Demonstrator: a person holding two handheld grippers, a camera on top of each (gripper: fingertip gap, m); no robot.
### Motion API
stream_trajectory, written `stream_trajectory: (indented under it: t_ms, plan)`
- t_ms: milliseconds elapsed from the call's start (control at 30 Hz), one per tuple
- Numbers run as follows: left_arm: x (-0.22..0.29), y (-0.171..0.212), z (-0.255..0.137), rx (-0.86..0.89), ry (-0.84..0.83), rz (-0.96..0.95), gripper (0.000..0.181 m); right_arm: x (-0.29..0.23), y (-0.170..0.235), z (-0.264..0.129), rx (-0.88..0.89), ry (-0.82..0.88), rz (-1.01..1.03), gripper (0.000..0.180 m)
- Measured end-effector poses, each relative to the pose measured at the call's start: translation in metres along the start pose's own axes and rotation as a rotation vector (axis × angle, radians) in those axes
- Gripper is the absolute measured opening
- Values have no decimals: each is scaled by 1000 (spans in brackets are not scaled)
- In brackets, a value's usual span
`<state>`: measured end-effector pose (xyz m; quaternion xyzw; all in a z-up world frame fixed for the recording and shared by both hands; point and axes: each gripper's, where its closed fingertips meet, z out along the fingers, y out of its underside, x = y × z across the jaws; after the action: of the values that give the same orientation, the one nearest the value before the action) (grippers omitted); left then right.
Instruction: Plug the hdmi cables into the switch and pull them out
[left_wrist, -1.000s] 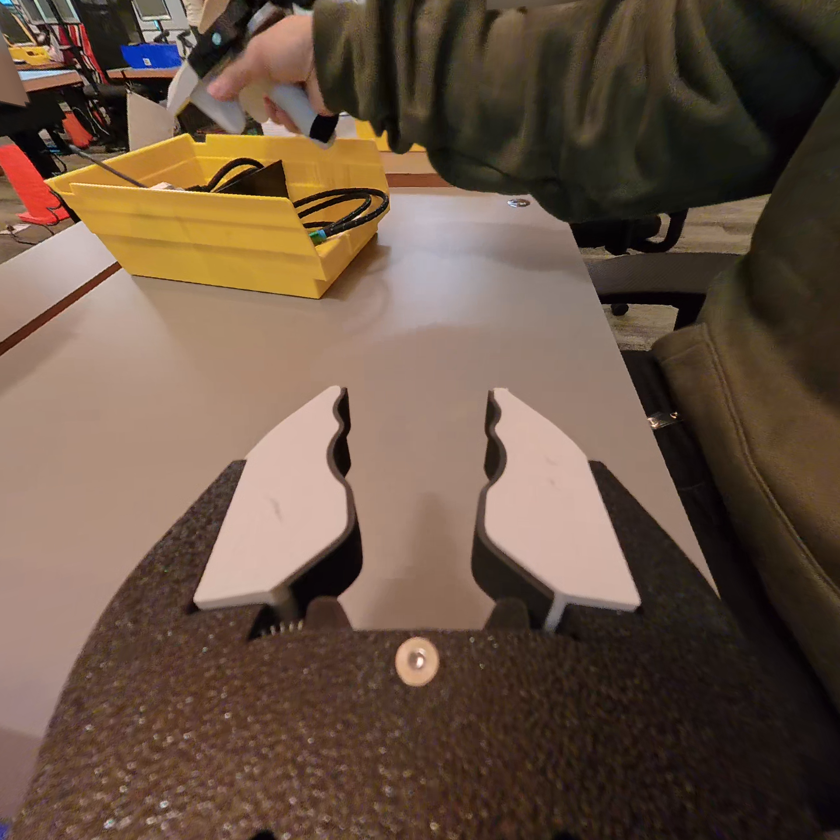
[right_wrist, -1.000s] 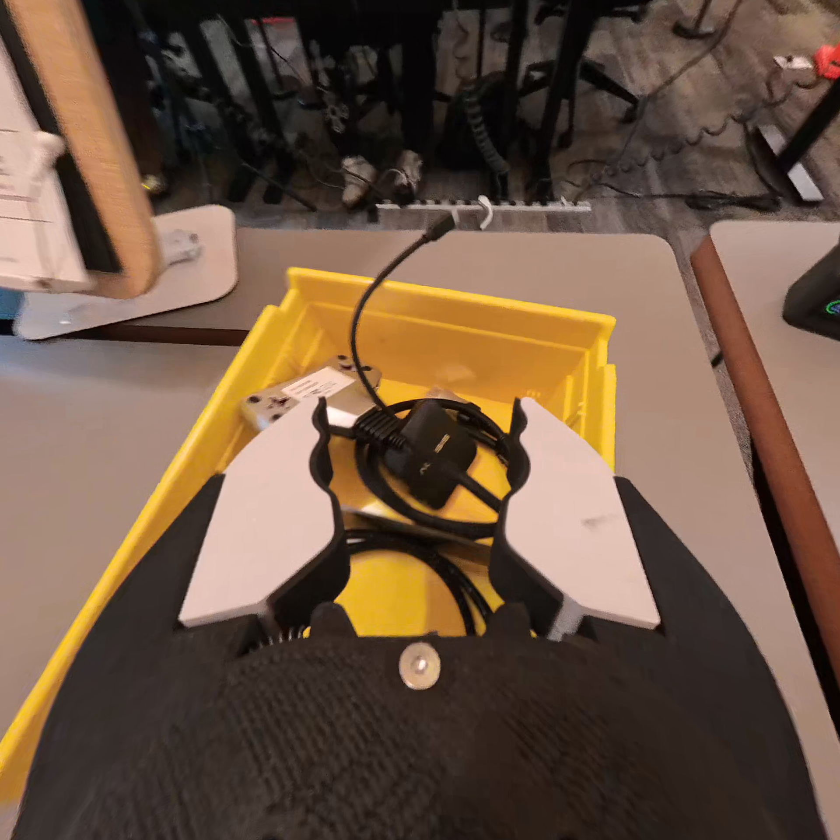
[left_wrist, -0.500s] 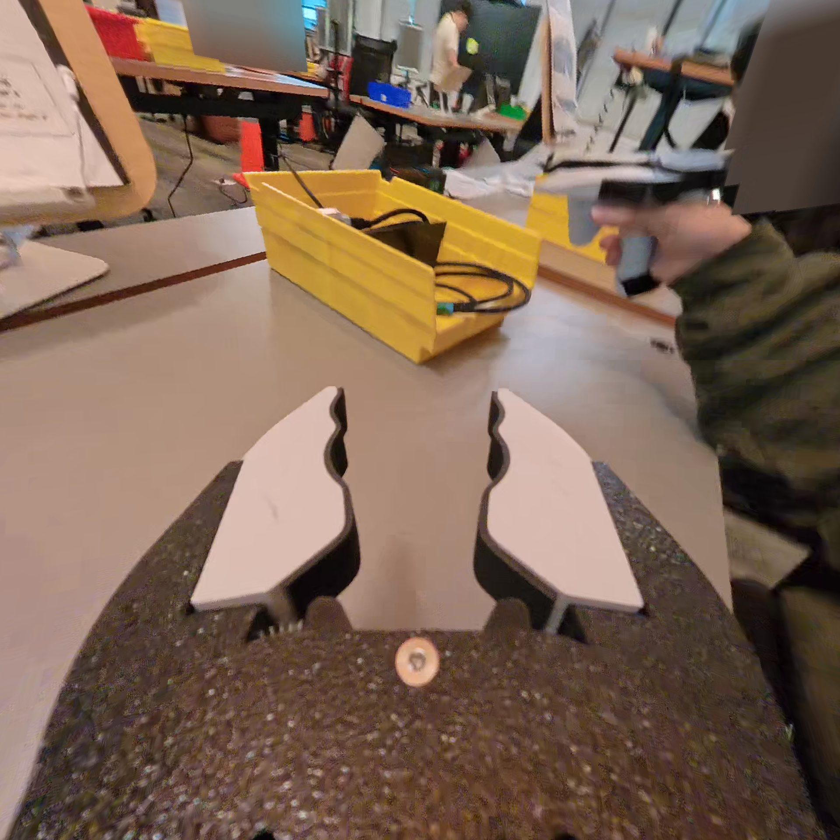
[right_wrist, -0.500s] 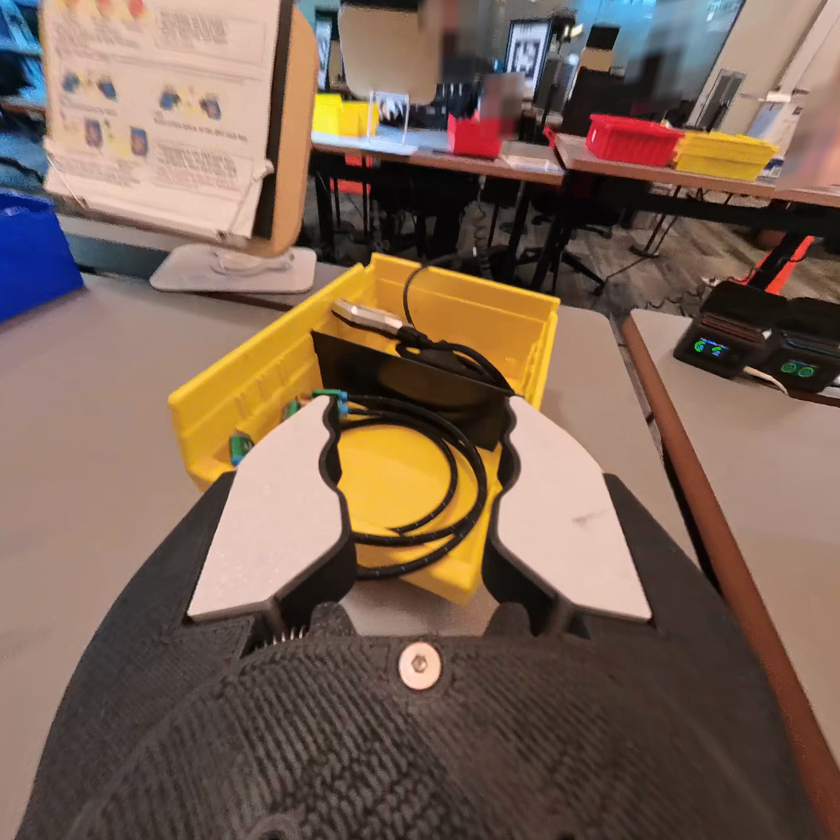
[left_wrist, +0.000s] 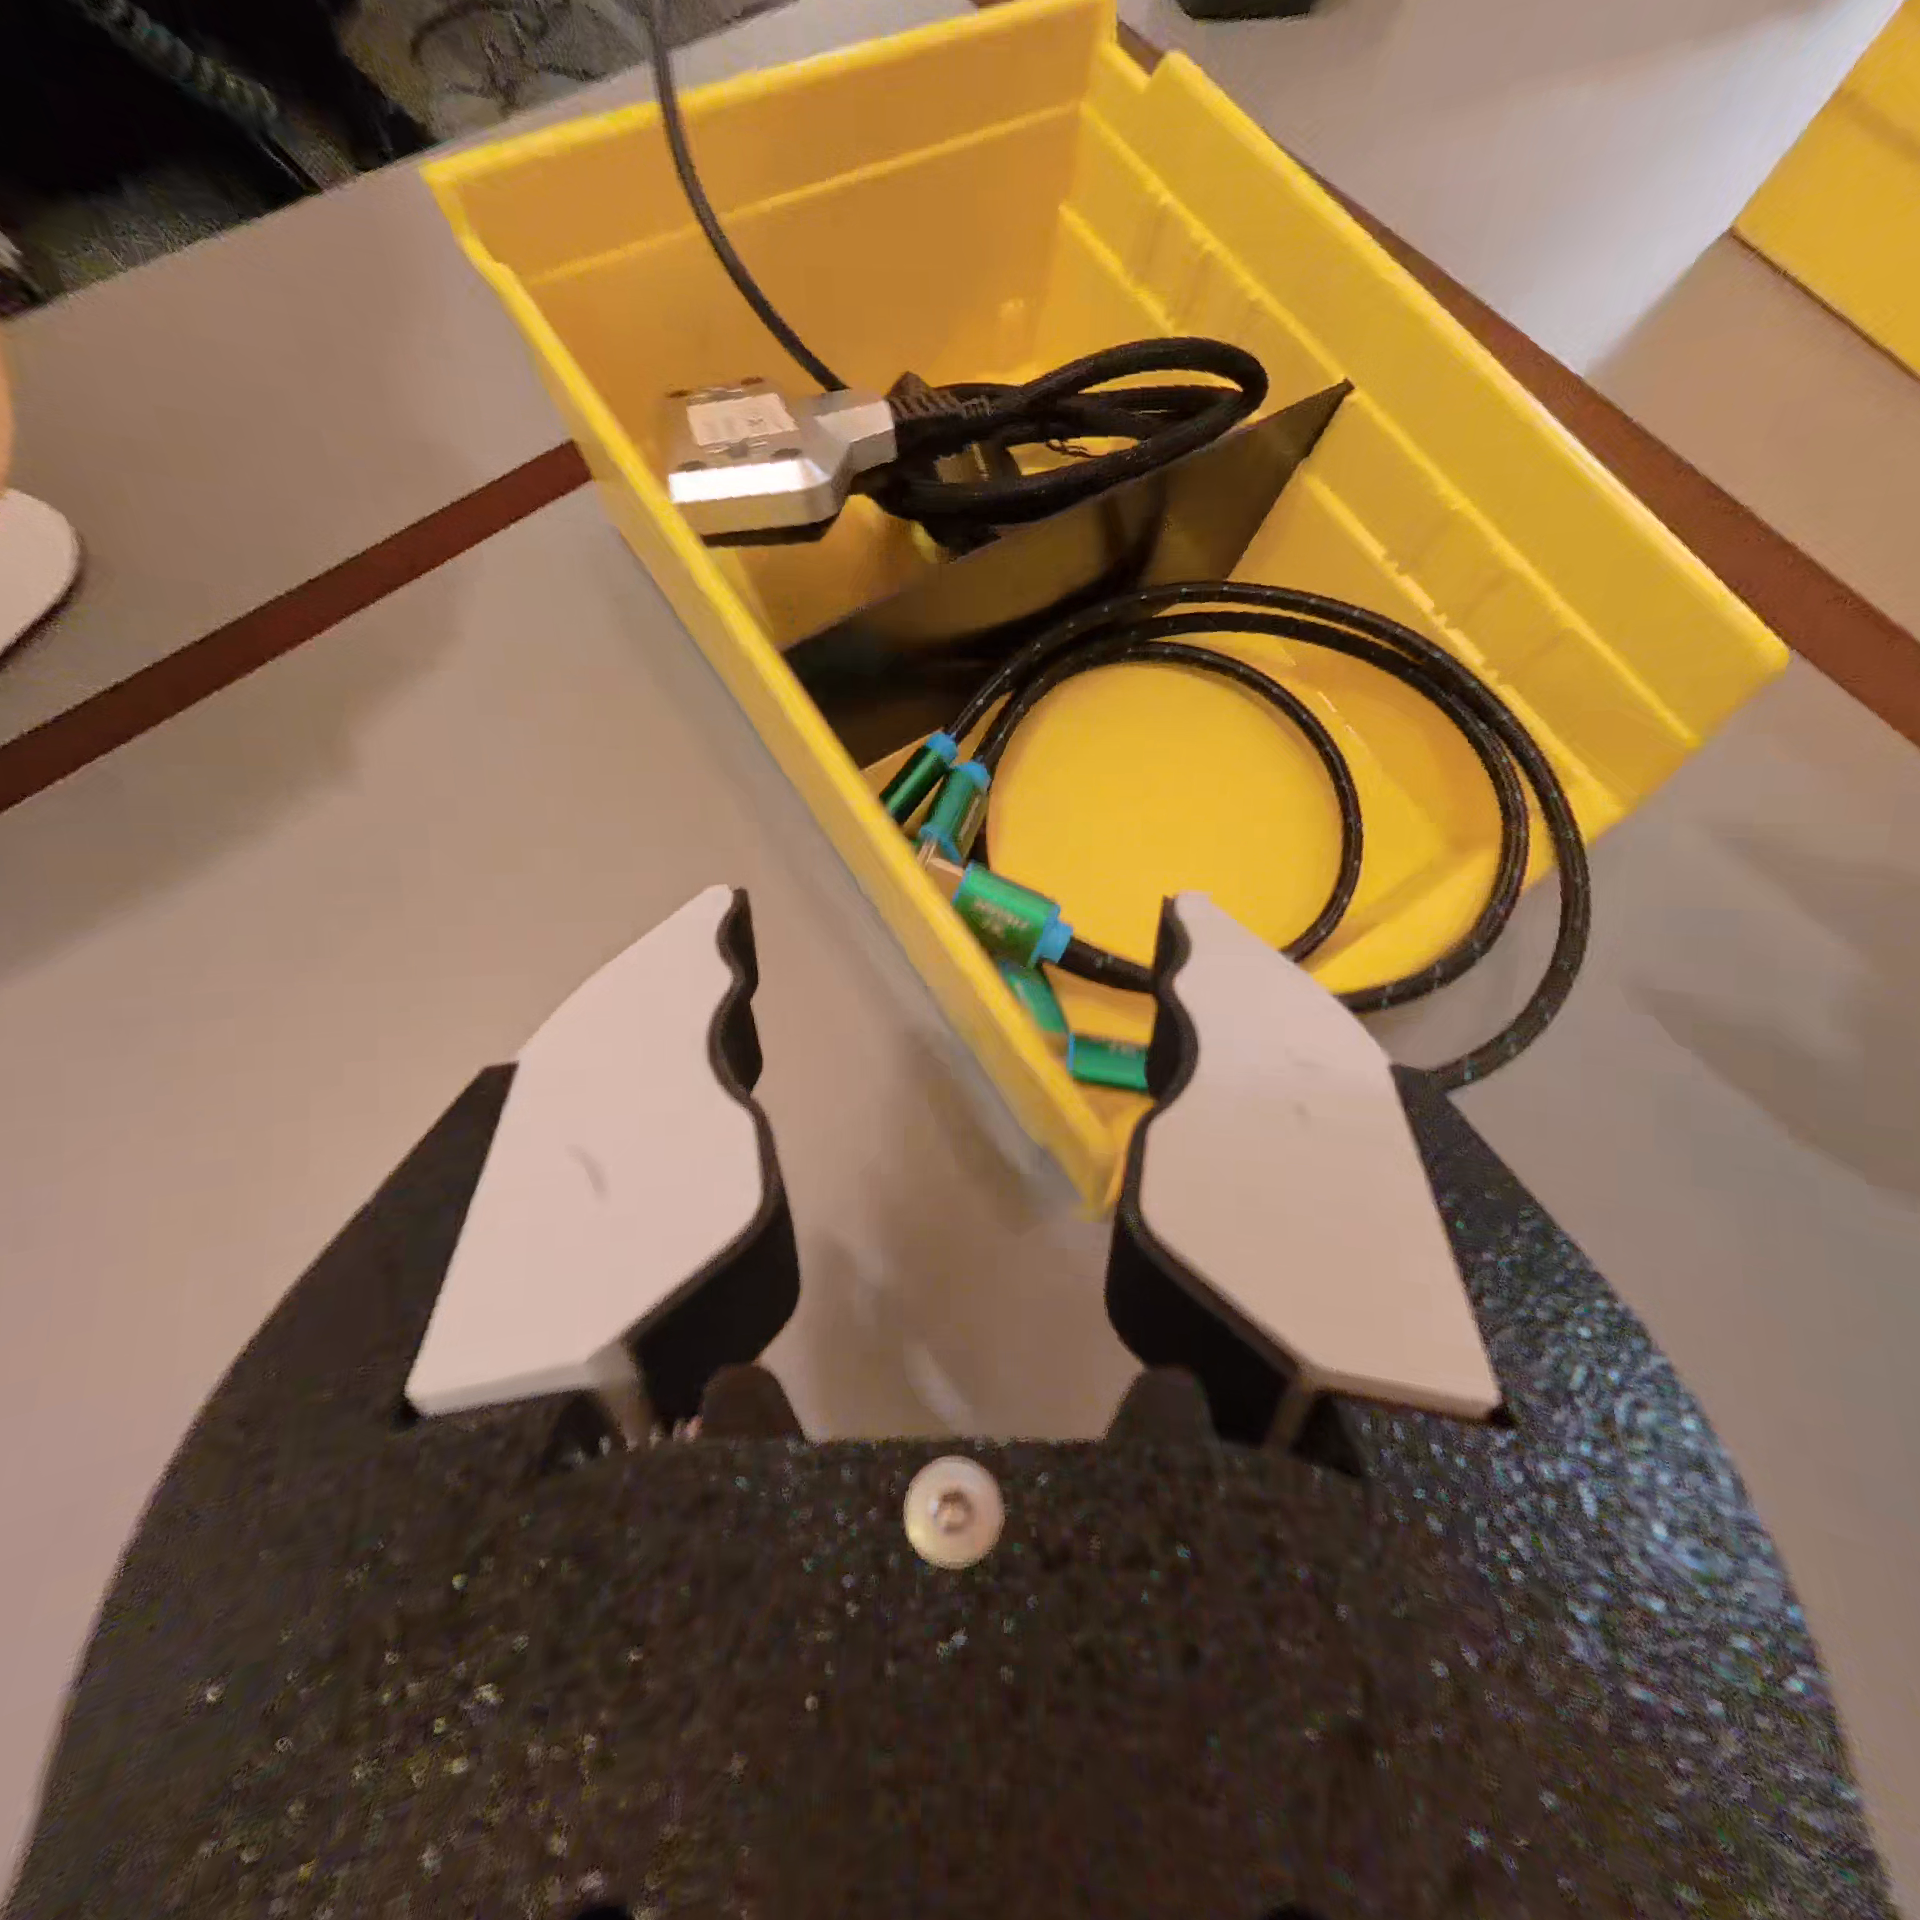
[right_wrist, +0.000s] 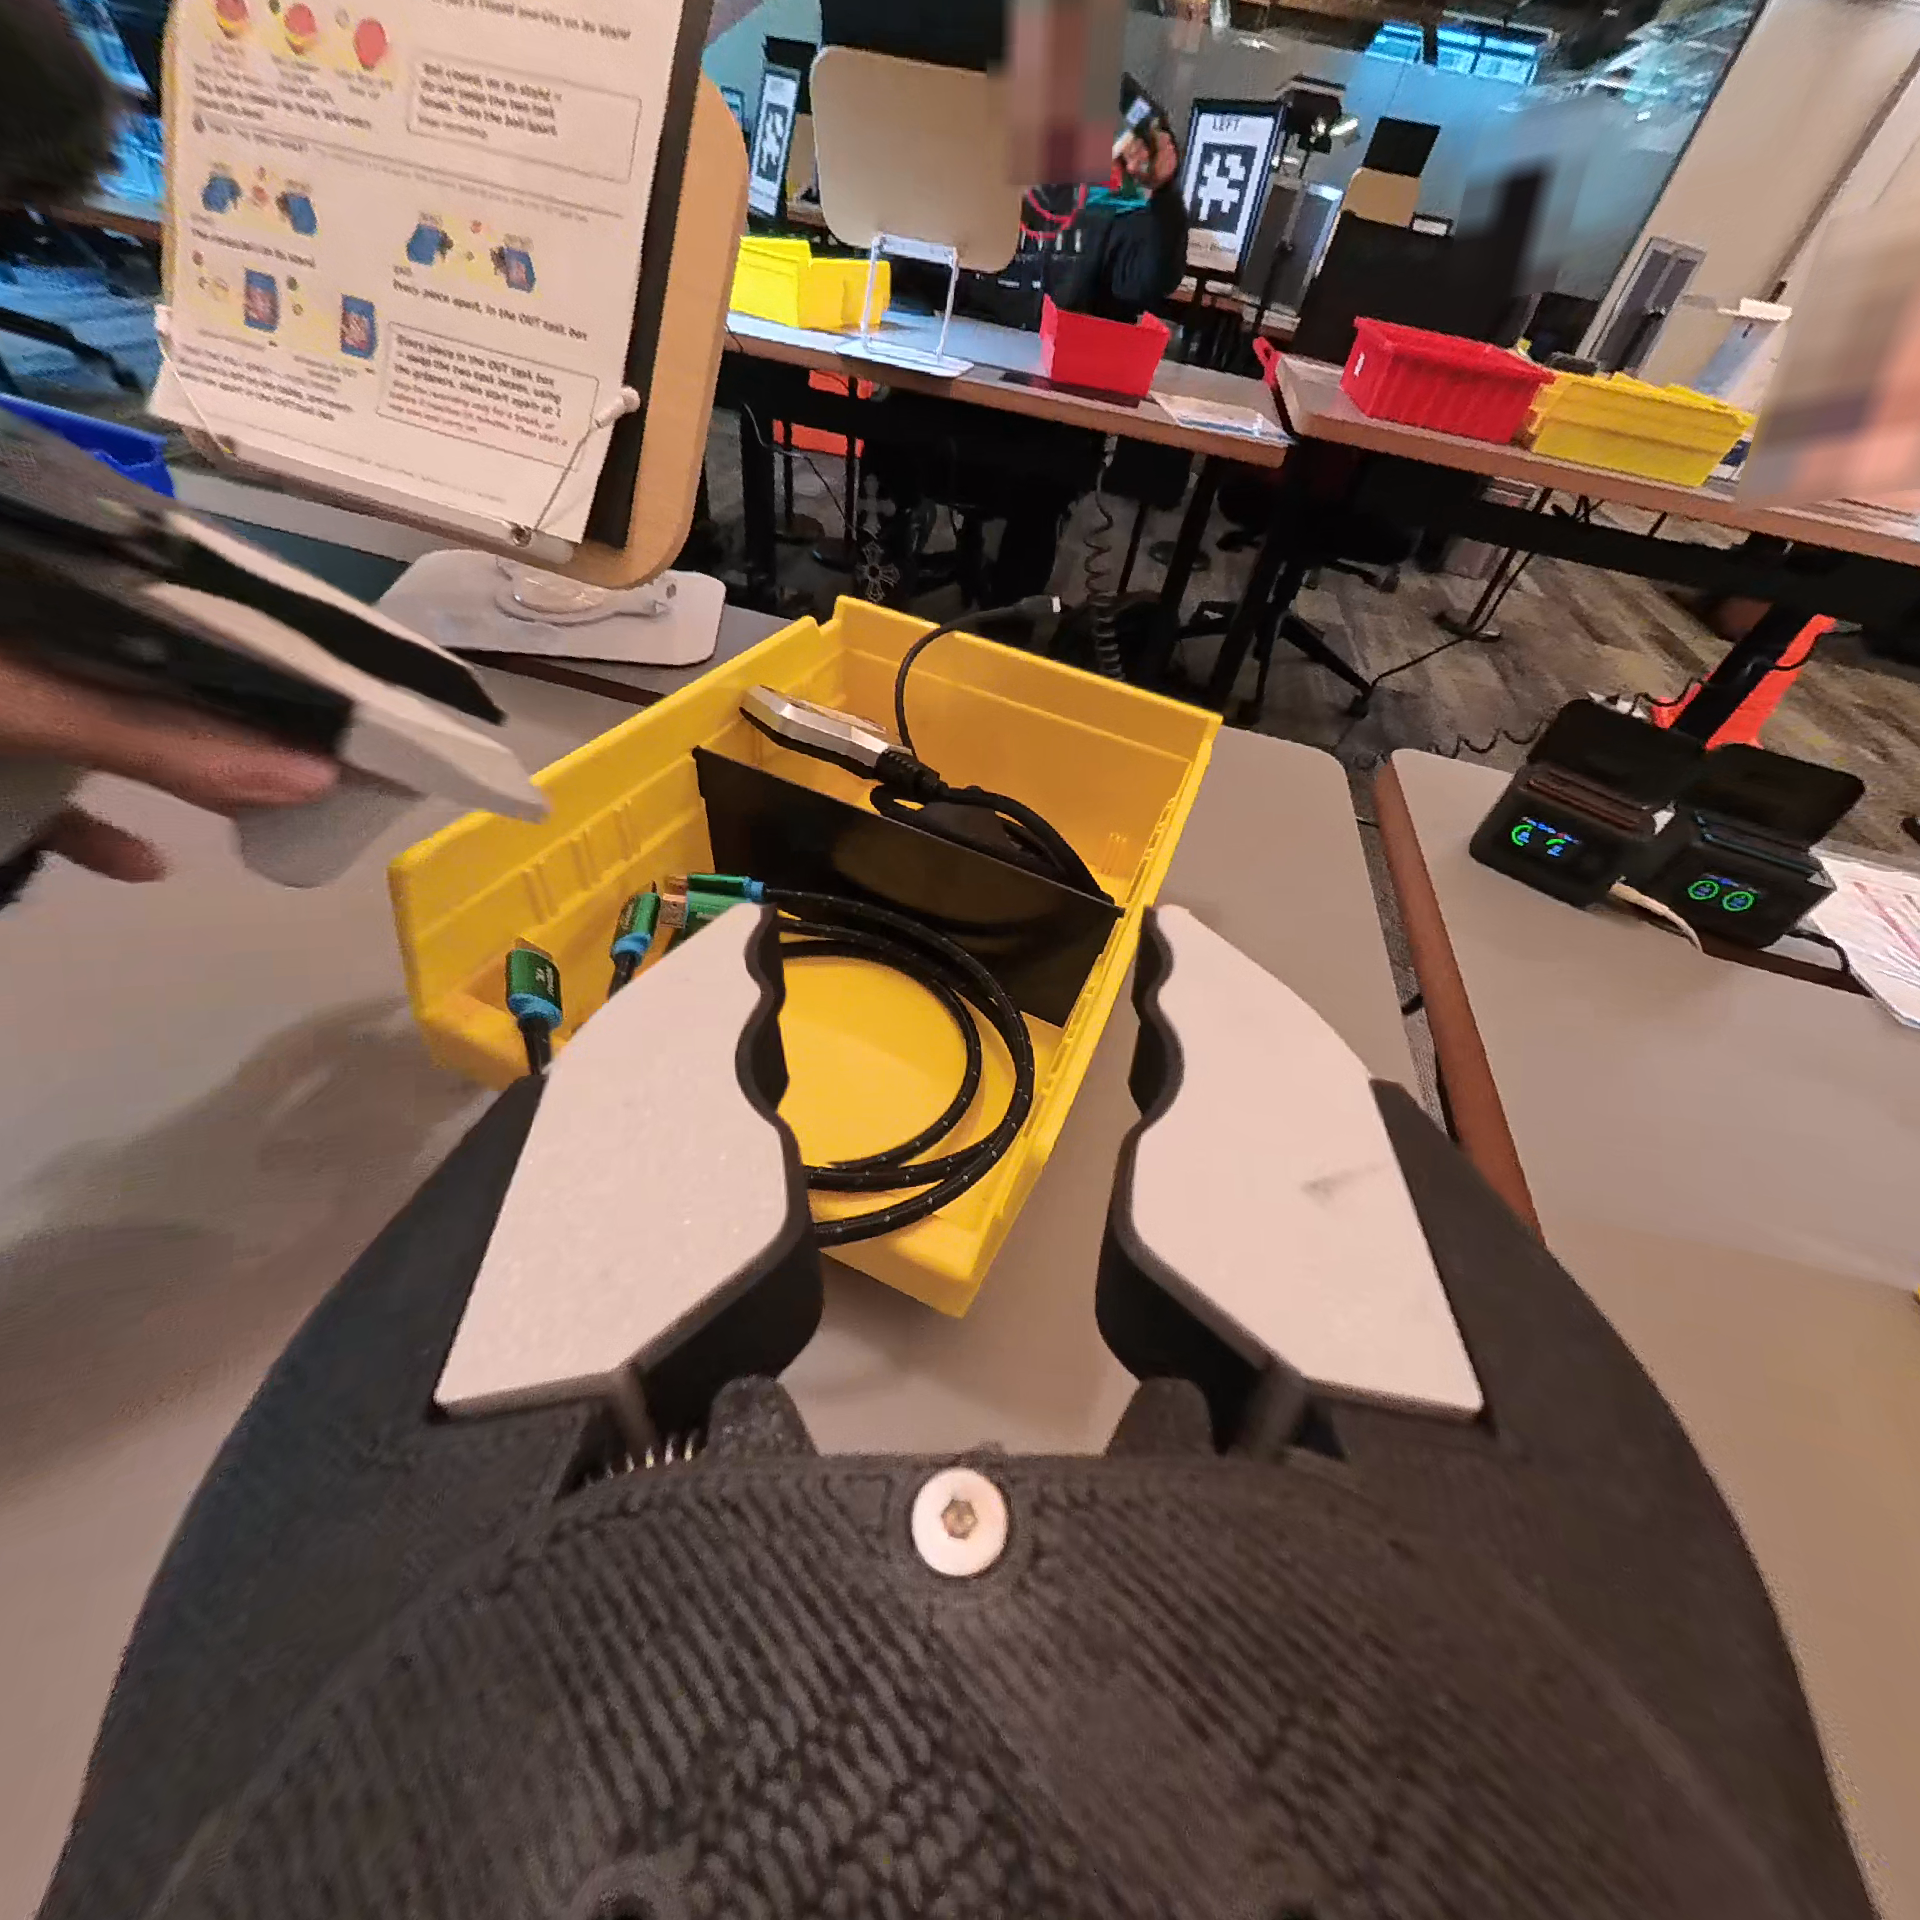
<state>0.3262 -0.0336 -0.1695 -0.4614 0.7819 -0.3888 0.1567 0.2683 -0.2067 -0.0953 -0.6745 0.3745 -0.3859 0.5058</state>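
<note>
A yellow bin on the grey table holds a silver HDMI switch with a black lead in its far compartment, behind a black divider. Coiled black braided HDMI cables with green plugs lie in the near compartment. My left gripper is open and empty, above the bin's near left corner. My right gripper is open and empty, just in front of the bin, over the cables. The switch and the left gripper show in the right wrist view.
A stand with an instruction sheet is behind the bin on the left. Two black chargers sit on the neighbouring table at right. A brown seam runs between tables. Another yellow bin's corner is at far right.
My left gripper has swung and moved up to the bin, now looking down into it. My right gripper has pulled back from over the bin and levelled out. Both stay open.
</note>
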Motion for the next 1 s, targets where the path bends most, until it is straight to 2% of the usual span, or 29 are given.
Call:
stream_trajectory:
  t_ms: [133,300,367,433,567,767,900,1000]
  plan:
    - [-14,2,36,-145,-84,-30,74,-4,-3,1,6,-11,-24,65]
    - [-35,19,68,-310,-158,-82,68,-10,-3,3,-3,-40,-45,65]
    - [-30,19,76,-326,-115,-91,44,-12,-5,2,8,-52,-39,64]
    - [-38,18,79,-336,-173,-69,20,-14,-7,1,17,-64,-36,64]
    - [-52,18,76,-298,-188,-86,11,-15,-6,0,20,-74,-39,64]
    - [-69,48,36,-326,-142,7,8,-15,-10,-1,36,-76,-33,63]
    - [-79,91,-24,-330,-95,91,7,-28,-21,-1,66,-106,-41,62]
    - [-86,140,-83,-331,-70,118,7,-47,-26,3,66,-148,-69,62]
